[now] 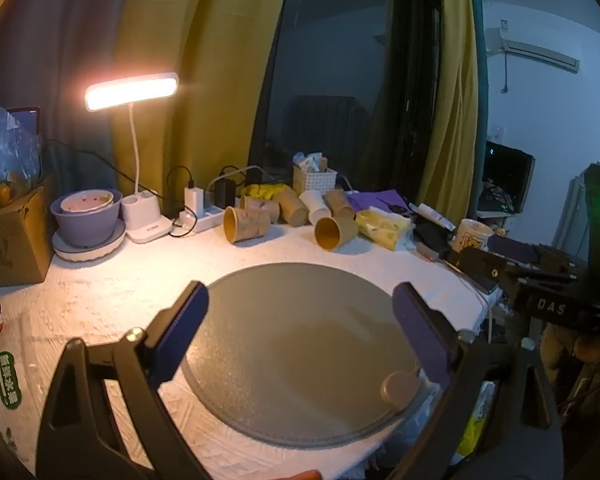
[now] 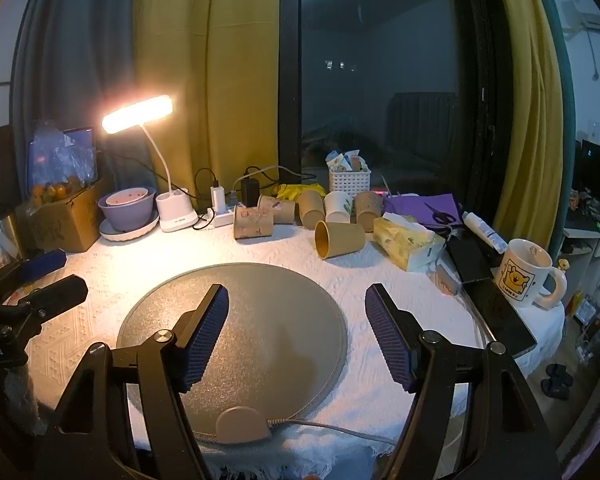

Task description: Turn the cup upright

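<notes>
we hold our right hand-held gripper (image 2: pixel 296 336) and left hand-held gripper (image 1: pixel 300 336) with fingers apart, empty, above the round grey mat (image 2: pixel 260 300). the brown paper cup (image 2: pixel 340 239) lies sideways on the bench beyond, mouth leftward, likely nearer our right.

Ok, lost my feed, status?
Both grippers open, empty, over round mat. Cups on sides beyond it. Path clear.

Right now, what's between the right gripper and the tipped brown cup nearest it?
In the right wrist view, only the round grey mat and bare white tablecloth separate the right gripper from the brown cup.
</notes>
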Demonstrator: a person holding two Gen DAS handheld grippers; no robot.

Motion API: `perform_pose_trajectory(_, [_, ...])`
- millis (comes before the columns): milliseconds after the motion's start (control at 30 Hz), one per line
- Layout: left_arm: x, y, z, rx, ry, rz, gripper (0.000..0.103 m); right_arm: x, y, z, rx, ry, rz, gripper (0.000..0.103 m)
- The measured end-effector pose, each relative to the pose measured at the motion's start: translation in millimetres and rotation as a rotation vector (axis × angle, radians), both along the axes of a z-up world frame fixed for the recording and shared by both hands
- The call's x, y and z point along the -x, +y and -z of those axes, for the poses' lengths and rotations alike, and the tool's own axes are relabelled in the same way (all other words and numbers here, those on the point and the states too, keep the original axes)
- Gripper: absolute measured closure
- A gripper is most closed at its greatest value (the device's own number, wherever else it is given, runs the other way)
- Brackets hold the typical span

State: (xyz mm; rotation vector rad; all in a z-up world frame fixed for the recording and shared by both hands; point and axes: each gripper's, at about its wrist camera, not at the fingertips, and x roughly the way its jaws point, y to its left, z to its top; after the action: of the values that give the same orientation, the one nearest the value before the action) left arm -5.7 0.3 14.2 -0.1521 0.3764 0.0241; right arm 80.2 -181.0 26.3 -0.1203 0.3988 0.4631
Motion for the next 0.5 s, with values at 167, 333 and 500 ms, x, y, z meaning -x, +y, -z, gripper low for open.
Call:
perform_pose_trajectory(167, [0, 0, 0, 0.0, 0.001, 0.0, 0.009, -2, 0, 0, 0.0, 0.0, -0.001, 0.029])
perform_pose_trajectory(333, [-5, -1, -2, -0.004, 0.004, 0.003, 0.009, -3, -1, 0, 0.001, 0.0, 0.001, 0.029])
perform_pose_trajectory(500, [-18, -1, -3, -0.013, 0.019, 0.008, 0.009, -14, -5, 5, -0.004, 0.008, 0.012, 0.029])
